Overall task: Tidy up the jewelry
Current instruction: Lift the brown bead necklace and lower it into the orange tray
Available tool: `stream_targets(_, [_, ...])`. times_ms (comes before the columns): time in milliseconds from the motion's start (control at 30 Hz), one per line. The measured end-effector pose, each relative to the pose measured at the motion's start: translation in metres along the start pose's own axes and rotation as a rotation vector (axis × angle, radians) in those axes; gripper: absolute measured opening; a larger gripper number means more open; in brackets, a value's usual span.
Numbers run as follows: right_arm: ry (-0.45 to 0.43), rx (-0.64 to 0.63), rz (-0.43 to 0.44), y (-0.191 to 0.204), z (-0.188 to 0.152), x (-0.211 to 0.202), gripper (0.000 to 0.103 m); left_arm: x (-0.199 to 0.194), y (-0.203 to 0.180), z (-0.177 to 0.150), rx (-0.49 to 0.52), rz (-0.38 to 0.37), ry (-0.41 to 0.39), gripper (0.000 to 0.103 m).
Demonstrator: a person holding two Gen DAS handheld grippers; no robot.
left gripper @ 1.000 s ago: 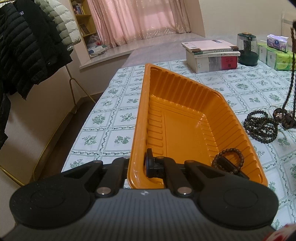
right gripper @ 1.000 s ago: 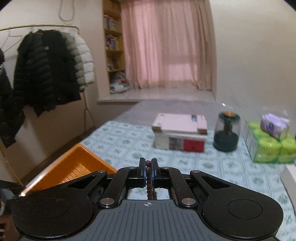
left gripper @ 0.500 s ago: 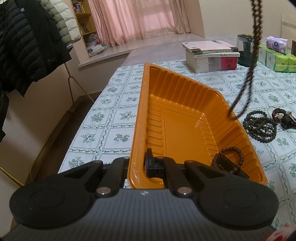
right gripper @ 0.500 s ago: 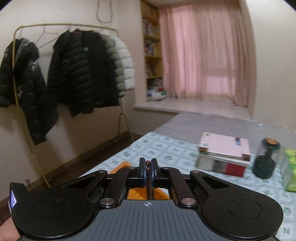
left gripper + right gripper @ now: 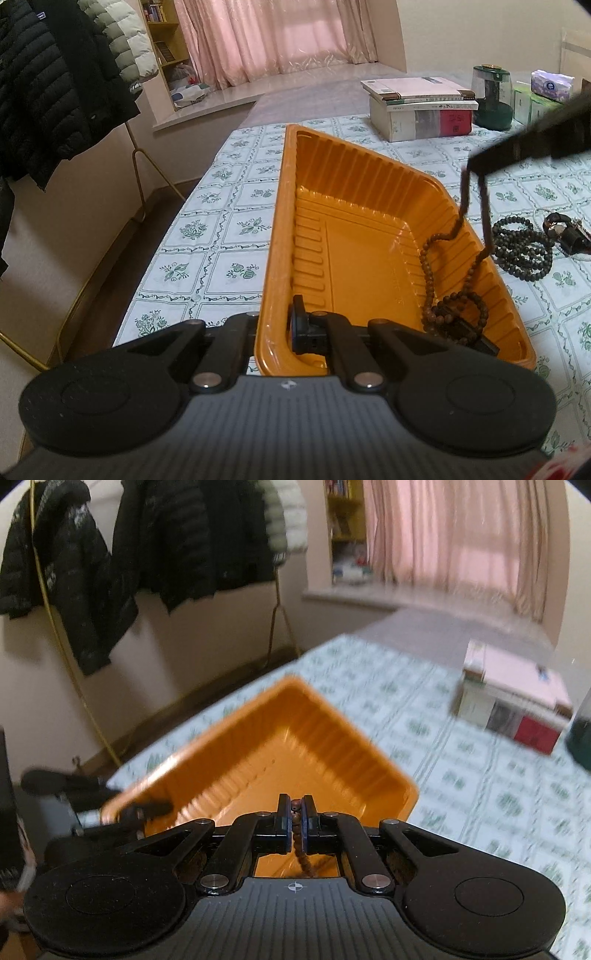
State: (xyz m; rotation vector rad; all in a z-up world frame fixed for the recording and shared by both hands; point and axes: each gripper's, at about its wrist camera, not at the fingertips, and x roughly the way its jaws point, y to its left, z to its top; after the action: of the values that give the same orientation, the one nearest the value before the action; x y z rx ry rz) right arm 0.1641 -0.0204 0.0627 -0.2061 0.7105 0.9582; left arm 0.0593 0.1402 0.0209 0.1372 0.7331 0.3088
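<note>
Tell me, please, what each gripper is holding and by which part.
The right gripper pinches the bead strand at its top, the rest hanging into the tray. The left gripper clamps the tray's near rim.

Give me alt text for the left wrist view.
The left gripper clamps the near rim of an orange tray while a brown bead strand hangs from the right gripper into it, on a patterned tablecloth.

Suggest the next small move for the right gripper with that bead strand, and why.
Probably lower a bit further, then open. The right gripper is shut on the brown bead strand, whose lower loops already rest in the orange tray beside the bracelet, while the upper part hangs taut. The left gripper clamps the tray's near rim, steadying it.
</note>
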Motion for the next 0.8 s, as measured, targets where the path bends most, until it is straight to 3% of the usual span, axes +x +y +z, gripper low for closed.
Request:
stream_targets(700, [0.167, 0.065, 0.131, -0.006, -0.032, 0.041, 0.005, 0.010, -0.005, 0.002, 0.132, -0.010, 0.086, 0.004])
stream_targets(767, [0.156, 0.095, 0.118, -0.013, -0.035, 0.037, 0.008, 0.011, -0.005, 0.003, 0.148, -0.013, 0.093, 0.004])
stream_targets(800, [0.145, 0.114, 0.108, -0.018, -0.037, 0.033, 0.017, 0.012, -0.005, 0.004, 0.156, -0.016, 0.098, 0.004])
